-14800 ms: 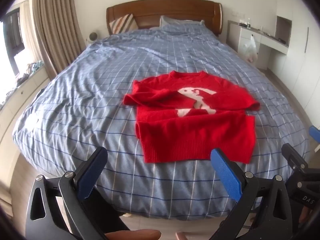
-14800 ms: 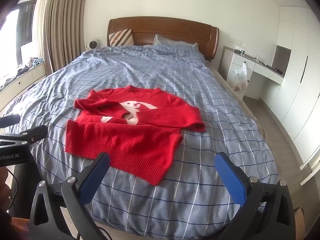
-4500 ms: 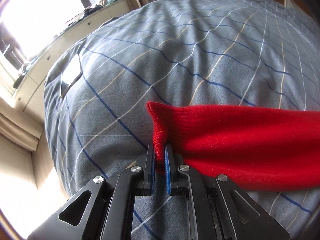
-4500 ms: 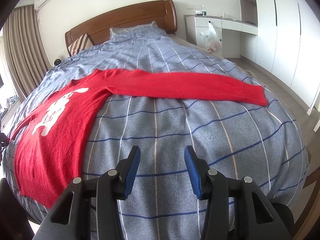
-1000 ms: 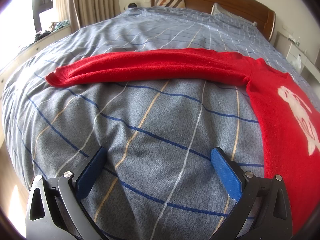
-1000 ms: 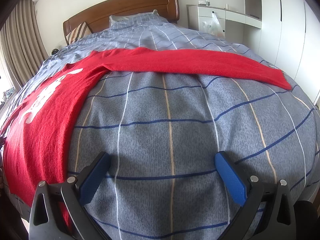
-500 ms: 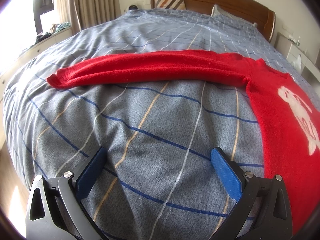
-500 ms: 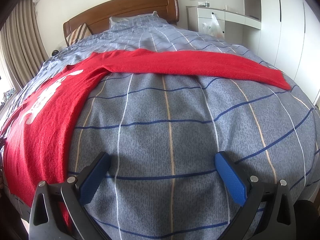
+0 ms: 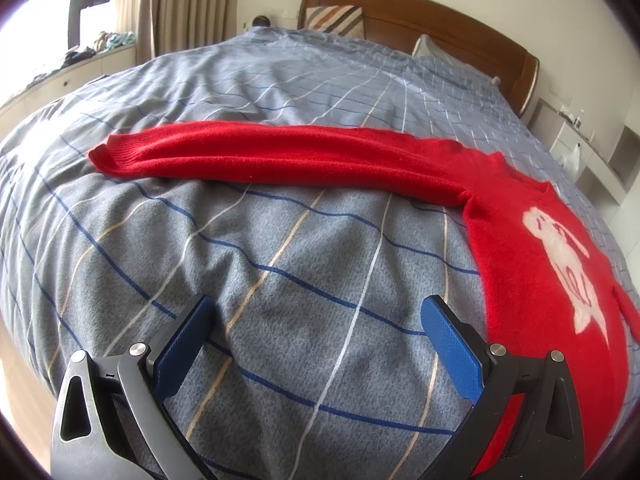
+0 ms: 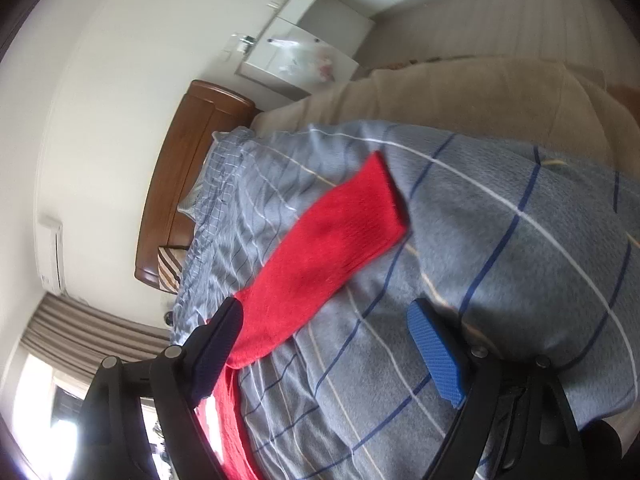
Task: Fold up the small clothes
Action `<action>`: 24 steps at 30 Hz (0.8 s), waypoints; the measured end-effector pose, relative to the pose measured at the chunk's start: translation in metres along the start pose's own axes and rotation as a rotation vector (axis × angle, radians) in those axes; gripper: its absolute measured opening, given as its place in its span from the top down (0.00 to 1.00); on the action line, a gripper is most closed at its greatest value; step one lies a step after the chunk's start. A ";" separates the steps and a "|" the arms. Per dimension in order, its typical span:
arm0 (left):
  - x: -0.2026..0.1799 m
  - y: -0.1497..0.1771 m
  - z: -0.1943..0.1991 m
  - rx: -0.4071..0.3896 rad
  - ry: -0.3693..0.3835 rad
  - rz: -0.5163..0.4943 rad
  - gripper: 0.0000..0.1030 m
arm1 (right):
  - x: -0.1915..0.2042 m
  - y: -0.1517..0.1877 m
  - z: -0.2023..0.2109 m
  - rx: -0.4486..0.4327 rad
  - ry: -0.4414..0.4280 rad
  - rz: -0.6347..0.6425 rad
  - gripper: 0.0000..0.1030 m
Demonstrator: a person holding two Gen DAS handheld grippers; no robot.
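A red sweater (image 9: 532, 264) with a white animal print lies spread flat on the blue checked bed cover (image 9: 280, 272). Its left sleeve (image 9: 256, 156) stretches out to the left across the bed, with the cuff at the far left. My left gripper (image 9: 316, 344) is open and empty over bare cover, below that sleeve. In the right wrist view the picture is rolled sideways. The right sleeve (image 10: 328, 240) lies flat on the cover. My right gripper (image 10: 324, 352) is open and empty, just short of the sleeve.
A wooden headboard (image 9: 420, 12) with pillows (image 9: 336, 18) stands at the far end of the bed. Curtains (image 9: 180, 4) and a window ledge are on the left. A white cabinet (image 10: 296, 60) stands beside the bed. The bed's beige side (image 10: 460, 92) shows near the right sleeve.
My right gripper has rolled sharply sideways and moved close to the right sleeve's cuff. My left gripper has lifted slightly and stays open. The sweater has not moved.
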State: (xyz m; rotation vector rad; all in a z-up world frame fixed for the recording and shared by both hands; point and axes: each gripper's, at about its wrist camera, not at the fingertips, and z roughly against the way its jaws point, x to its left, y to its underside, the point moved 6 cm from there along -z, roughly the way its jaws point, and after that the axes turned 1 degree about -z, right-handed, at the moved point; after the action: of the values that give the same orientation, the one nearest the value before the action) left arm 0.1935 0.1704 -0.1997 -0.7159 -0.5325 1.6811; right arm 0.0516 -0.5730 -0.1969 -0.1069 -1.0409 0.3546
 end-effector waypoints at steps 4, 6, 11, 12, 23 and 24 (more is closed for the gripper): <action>-0.001 0.006 0.000 0.002 -0.011 -0.008 0.00 | 0.003 -0.026 -0.019 -0.033 0.031 -0.013 0.25; -0.002 0.008 0.000 0.003 -0.022 -0.016 0.00 | 0.005 -0.039 -0.024 -0.083 0.062 -0.017 0.27; -0.006 0.011 -0.001 0.004 -0.050 -0.038 0.00 | 0.009 -0.043 -0.048 -0.042 0.150 0.057 0.66; -0.007 0.013 -0.001 0.006 -0.055 -0.043 0.00 | 0.008 -0.043 -0.055 -0.014 0.178 0.073 0.95; -0.007 0.012 -0.003 0.008 -0.049 -0.039 0.00 | 0.217 -0.010 -0.054 -0.053 0.045 0.573 0.96; -0.007 0.011 -0.003 0.008 -0.046 -0.037 0.00 | 0.255 0.007 -0.059 -0.035 -0.006 0.636 0.96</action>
State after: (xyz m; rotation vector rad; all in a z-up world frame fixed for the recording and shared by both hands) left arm 0.1884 0.1612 -0.2083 -0.6592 -0.5675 1.6674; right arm 0.2165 -0.4760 -0.0183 -0.4735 -1.0014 0.9120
